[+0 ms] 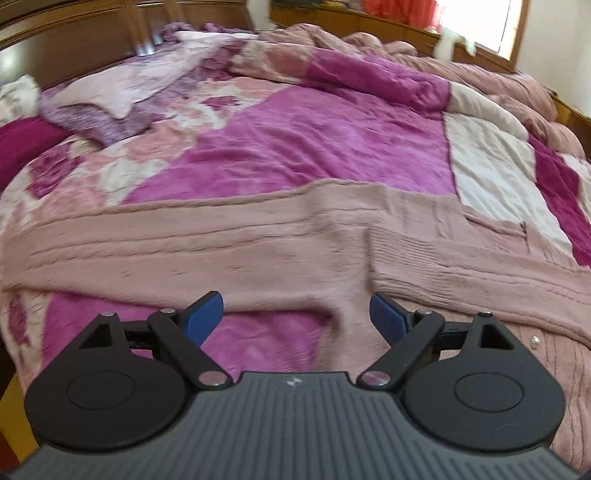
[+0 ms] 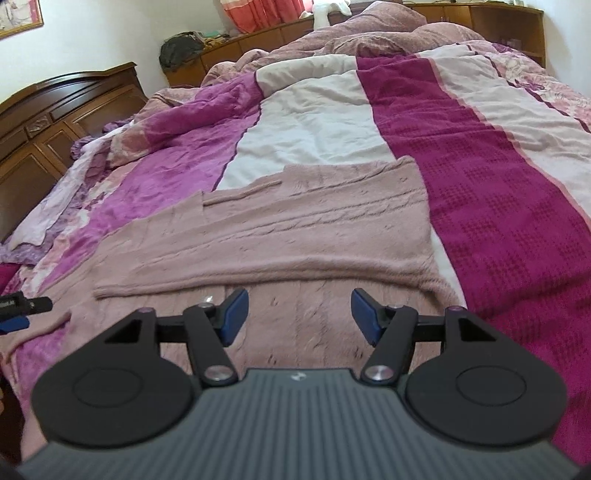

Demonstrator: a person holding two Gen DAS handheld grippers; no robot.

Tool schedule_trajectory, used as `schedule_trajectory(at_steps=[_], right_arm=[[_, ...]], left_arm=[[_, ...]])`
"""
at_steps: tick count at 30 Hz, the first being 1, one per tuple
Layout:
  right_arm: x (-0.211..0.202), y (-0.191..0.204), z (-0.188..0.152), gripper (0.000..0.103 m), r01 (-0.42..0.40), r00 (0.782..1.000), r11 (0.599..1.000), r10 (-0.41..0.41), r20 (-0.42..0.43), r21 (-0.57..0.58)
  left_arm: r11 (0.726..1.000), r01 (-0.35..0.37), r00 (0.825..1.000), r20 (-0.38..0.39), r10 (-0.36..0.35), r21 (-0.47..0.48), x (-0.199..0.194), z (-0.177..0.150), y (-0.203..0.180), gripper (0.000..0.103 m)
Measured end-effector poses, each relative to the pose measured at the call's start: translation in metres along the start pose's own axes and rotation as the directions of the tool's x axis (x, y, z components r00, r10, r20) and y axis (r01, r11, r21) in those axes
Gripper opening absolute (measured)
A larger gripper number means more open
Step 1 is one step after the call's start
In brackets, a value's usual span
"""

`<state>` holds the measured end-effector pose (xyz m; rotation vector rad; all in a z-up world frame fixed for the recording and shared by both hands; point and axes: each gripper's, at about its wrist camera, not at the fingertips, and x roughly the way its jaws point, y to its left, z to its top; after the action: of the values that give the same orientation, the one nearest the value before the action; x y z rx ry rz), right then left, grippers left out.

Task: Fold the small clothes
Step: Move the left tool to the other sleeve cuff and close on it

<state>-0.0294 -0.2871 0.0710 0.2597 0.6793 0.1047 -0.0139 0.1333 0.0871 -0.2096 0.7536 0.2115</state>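
A dusty-pink knitted cardigan (image 1: 258,243) lies flat on the bed, one sleeve folded across its body; it also shows in the right wrist view (image 2: 295,236). My left gripper (image 1: 295,314) is open and empty, hovering just above the cardigan's near edge. My right gripper (image 2: 299,314) is open and empty, above the cardigan's lower part. A pearl button (image 1: 534,341) shows at the right of the left wrist view. The left gripper's tip shows at the left edge of the right wrist view (image 2: 22,310).
The bed is covered by a magenta, pink and white patchwork quilt (image 1: 314,140) with a rumpled pink duvet (image 2: 369,40) at the far end. A wooden headboard (image 2: 55,110) and a wooden shelf (image 2: 498,26) surround the bed. A lilac cloth (image 1: 110,99) lies at far left.
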Motion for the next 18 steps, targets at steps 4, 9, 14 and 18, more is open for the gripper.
schedule_trajectory(at_steps=[4, 9, 14, 18], right_arm=[[-0.002, 0.003, -0.010, 0.064, 0.009, 1.000, 1.000, -0.009, -0.007, -0.006], [-0.001, 0.005, -0.021, 0.064, 0.006, 1.000, 1.000, -0.006, -0.024, -0.008], [0.001, 0.009, -0.029, 0.064, 0.010, 0.999, 0.999, -0.011, -0.033, -0.030], [-0.001, 0.010, -0.032, 0.064, 0.005, 1.000, 0.999, -0.006, -0.026, -0.032]], left_arm=[[0.997, -0.040, 0.999, 0.001, 0.040, -0.060, -0.010, -0.006, 0.024, 0.091], [0.989, -0.096, 0.995, -0.025, 0.094, -0.109, -0.012, -0.016, 0.044, 0.091], [0.973, -0.117, 0.992, -0.069, 0.105, -0.200, -0.003, -0.028, 0.063, 0.091], [0.940, -0.123, 0.990, -0.101, 0.096, -0.317, 0.005, -0.036, 0.078, 0.091]])
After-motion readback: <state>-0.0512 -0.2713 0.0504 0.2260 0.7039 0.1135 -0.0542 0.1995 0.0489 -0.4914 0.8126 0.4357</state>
